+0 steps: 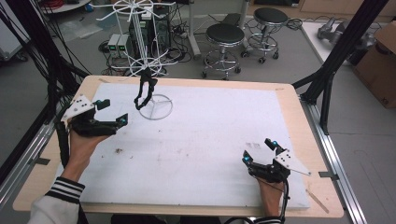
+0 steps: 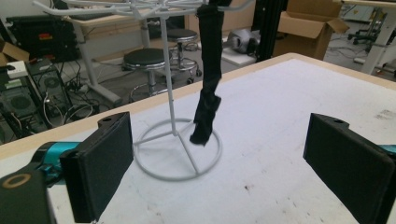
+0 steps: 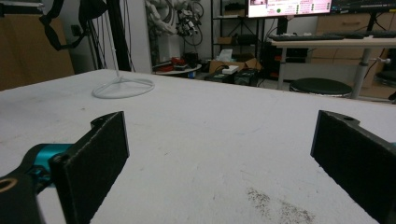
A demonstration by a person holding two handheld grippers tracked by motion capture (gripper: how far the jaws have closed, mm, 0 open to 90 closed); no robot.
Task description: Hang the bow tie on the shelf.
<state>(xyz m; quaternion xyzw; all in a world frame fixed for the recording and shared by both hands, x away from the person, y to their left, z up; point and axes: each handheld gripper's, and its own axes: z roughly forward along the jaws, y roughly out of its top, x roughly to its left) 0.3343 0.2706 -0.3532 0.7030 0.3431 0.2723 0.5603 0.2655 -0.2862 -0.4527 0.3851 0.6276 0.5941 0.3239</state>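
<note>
A white wire rack [image 1: 156, 106] stands on its ring base at the back left of the white table top [image 1: 201, 140]. A black strap-like cloth [image 1: 144, 93] hangs from one of its arms, its lower end just above the ring. In the left gripper view the cloth [image 2: 208, 84] dangles ahead between the jaws, beside the rack's pole [image 2: 170, 88]. My left gripper [image 1: 112, 112] is open, left of the rack, with nothing in it. My right gripper [image 1: 259, 150] rests open near the front right. Far off in its view is the rack's ring base [image 3: 123, 87].
Two black stools [image 1: 225, 35] and cables and power units [image 1: 119, 44] sit on the floor behind the table. Black frame posts [image 1: 343, 51] rise at the right. A cardboard box [image 1: 380, 60] sits far right. Dark specks [image 1: 119, 150] mark the table top.
</note>
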